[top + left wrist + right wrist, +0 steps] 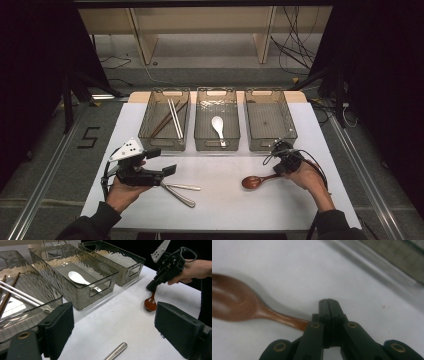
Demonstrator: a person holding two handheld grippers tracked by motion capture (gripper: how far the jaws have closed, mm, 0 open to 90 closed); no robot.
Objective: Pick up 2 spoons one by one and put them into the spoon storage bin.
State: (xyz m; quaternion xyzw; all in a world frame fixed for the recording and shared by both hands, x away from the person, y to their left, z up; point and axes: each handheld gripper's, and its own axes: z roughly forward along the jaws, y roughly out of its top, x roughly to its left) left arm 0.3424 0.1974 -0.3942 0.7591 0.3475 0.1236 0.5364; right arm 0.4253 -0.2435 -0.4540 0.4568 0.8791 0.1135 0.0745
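Note:
A brown wooden spoon point(251, 182) lies on the white table point(225, 200), bowl to the left. My right gripper point(278, 169) sits at the handle's far end, also seen across the table point(150, 287). In the right gripper view the jaws point(328, 301) are pressed together with no gap, and the spoon's handle point(287, 321) runs in under the left jaw, its end hidden. I cannot tell whether the handle is pinched. My left gripper point(161, 161) hangs open, its jaws wide apart point(113, 322), just above two metal utensils point(181, 192).
Three clear bins stand in a row at the back. The left bin point(163, 146) holds chopsticks point(172, 117), the middle bin point(217, 147) a white spoon point(218, 125), and the right bin point(270, 122) holds nothing. A metal handle point(116, 352) lies below the left jaws.

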